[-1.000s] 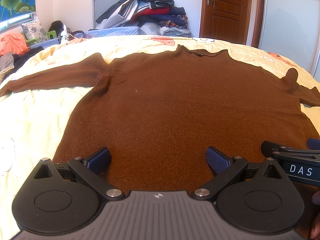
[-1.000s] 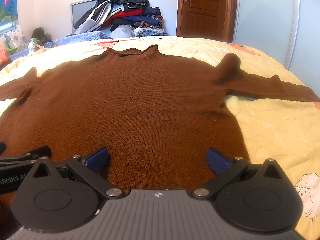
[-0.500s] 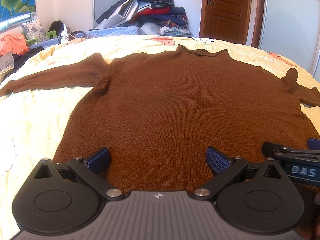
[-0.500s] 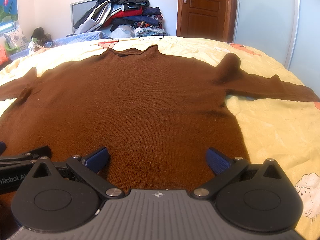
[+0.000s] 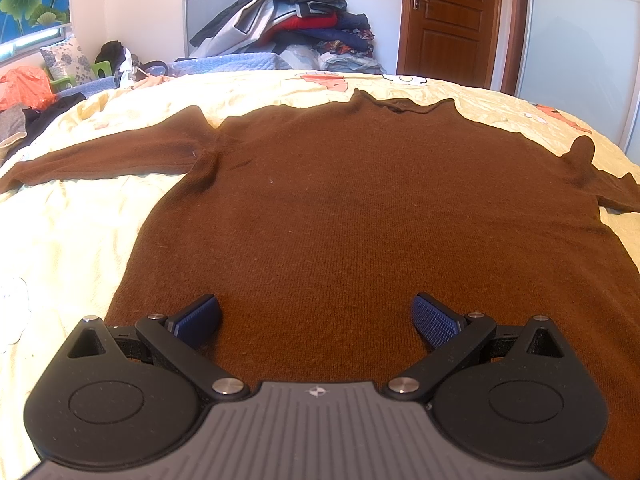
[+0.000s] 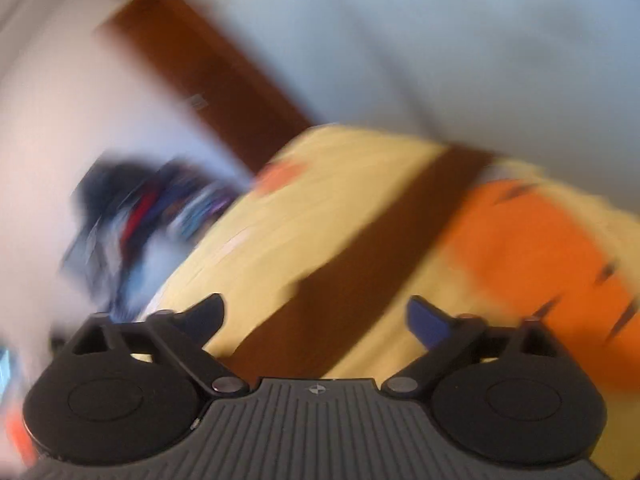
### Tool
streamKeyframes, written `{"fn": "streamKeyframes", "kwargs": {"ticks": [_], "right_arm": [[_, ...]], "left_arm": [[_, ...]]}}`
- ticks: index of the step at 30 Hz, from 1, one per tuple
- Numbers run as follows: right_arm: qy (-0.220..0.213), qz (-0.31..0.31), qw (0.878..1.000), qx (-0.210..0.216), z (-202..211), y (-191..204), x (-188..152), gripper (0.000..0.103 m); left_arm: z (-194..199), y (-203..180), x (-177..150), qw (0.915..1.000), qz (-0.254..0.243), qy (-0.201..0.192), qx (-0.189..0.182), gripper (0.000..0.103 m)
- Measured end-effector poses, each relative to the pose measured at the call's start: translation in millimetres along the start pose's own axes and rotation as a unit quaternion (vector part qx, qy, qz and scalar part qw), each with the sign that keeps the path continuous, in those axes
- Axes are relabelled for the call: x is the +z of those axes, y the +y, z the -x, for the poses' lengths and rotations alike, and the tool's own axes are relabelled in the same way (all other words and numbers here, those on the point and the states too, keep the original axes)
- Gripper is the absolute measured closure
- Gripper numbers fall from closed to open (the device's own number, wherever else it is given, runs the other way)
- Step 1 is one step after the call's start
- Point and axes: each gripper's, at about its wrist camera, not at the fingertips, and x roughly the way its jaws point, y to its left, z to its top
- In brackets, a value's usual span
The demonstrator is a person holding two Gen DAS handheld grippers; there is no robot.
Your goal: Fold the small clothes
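A brown knitted sweater (image 5: 360,216) lies flat and face up on the yellow bedspread (image 5: 68,232), collar at the far side, both sleeves spread outward. My left gripper (image 5: 316,316) hovers open over the sweater's near hem, nothing between its blue pads. The right wrist view is blurred and tilted. It shows the sweater's right sleeve (image 6: 360,280) running diagonally across the bedspread. My right gripper (image 6: 316,316) is over that sleeve with its jaws wide and closing; the pads do not press on the cloth.
A heap of clothes (image 5: 296,28) is piled against the far wall beyond the bed. A wooden door (image 5: 452,16) stands at the back right. An orange print (image 6: 532,264) marks the bedspread beside the sleeve. Pillows and loose items (image 5: 60,68) lie at the far left.
The right gripper has swung away from the sweater's hem to the right sleeve and rolled, so its view is tilted and blurred. It has left the left wrist view. The left gripper stays put.
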Motion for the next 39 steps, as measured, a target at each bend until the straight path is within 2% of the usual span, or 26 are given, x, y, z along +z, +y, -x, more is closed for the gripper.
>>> {"fn": "streamKeyframes", "kwargs": {"ticks": [2, 5, 10, 12, 14, 15, 17, 18, 21, 23, 25, 27, 29, 32, 34, 36, 37, 38, 39], "right_arm": [[0.008, -0.064, 0.998, -0.016, -17, -35, 33, 0.028], [0.016, -0.107, 0.994, -0.029, -38, -61, 54, 0.030], [-0.003, -0.146, 0.989, -0.001, -60, -76, 66, 0.034], [-0.006, -0.150, 0.989, 0.002, -67, -78, 71, 0.043], [-0.006, -0.145, 0.989, -0.008, -72, -81, 71, 0.068], [-0.006, -0.142, 0.990, -0.013, -73, -83, 70, 0.073], [-0.009, -0.138, 0.990, -0.020, -69, -90, 68, 0.096], [-0.010, -0.136, 0.990, -0.023, -68, -92, 68, 0.099], [-0.022, -0.122, 0.992, -0.027, -66, -86, 65, 0.093], [-0.032, -0.089, 0.995, -0.028, -61, -62, 62, 0.092], [-0.035, -0.050, 0.998, 0.015, -54, -24, 49, 0.092], [-0.009, 0.013, 0.997, 0.074, -51, 33, 20, 0.092], [0.028, 0.086, 0.987, 0.136, -50, 97, -24, 0.092], [0.108, 0.171, 0.953, 0.225, -54, 185, -110, 0.093], [0.141, 0.234, 0.931, 0.243, -60, 228, -169, 0.092], [0.149, 0.312, 0.912, 0.221, -67, 259, -228, 0.089], [0.153, 0.340, 0.905, 0.206, -71, 267, -252, 0.066], [0.160, 0.355, 0.902, 0.189, -73, 272, -270, 0.035], [0.156, 0.356, 0.903, 0.181, -69, 272, -280, 0.028]], "left_arm": [[0, 0, 0, 1.0000, 0.000, 0.000, 0.000, 0.000], [0, 0, 0, 1.0000, 0.000, 0.000, 0.001, 0.000], [-1, 0, 1, 1.0000, -0.001, 0.000, 0.002, 0.000], [-1, 0, 1, 1.0000, 0.000, 0.000, 0.003, 0.000], [-1, 0, 1, 1.0000, 0.000, 0.000, 0.003, 0.000], [-1, 0, 1, 1.0000, 0.000, 0.000, 0.003, 0.000], [-1, 0, 1, 1.0000, 0.000, 0.000, 0.002, 0.000], [-1, 0, 1, 1.0000, 0.000, 0.000, 0.002, 0.000], [-2, 1, 2, 1.0000, 0.001, 0.000, 0.002, 0.000], [-2, 1, 2, 1.0000, 0.002, 0.000, 0.002, 0.000], [-2, 1, 2, 1.0000, 0.003, 0.000, 0.001, 0.000], [-2, 1, 2, 1.0000, 0.003, 0.000, 0.001, 0.000], [-2, 1, 3, 1.0000, 0.003, 0.000, 0.001, 0.000], [-2, 1, 3, 1.0000, 0.003, 0.000, 0.002, 0.000], [-2, 1, 2, 1.0000, 0.003, 0.000, 0.001, 0.000], [-2, 1, 2, 1.0000, 0.001, 0.001, -0.001, 0.000], [-2, 2, 3, 1.0000, 0.000, 0.001, -0.005, 0.000], [-1, 3, 3, 1.0000, -0.002, 0.002, -0.009, 0.000], [0, 5, 3, 0.9999, -0.004, 0.003, -0.016, 0.000]]}}
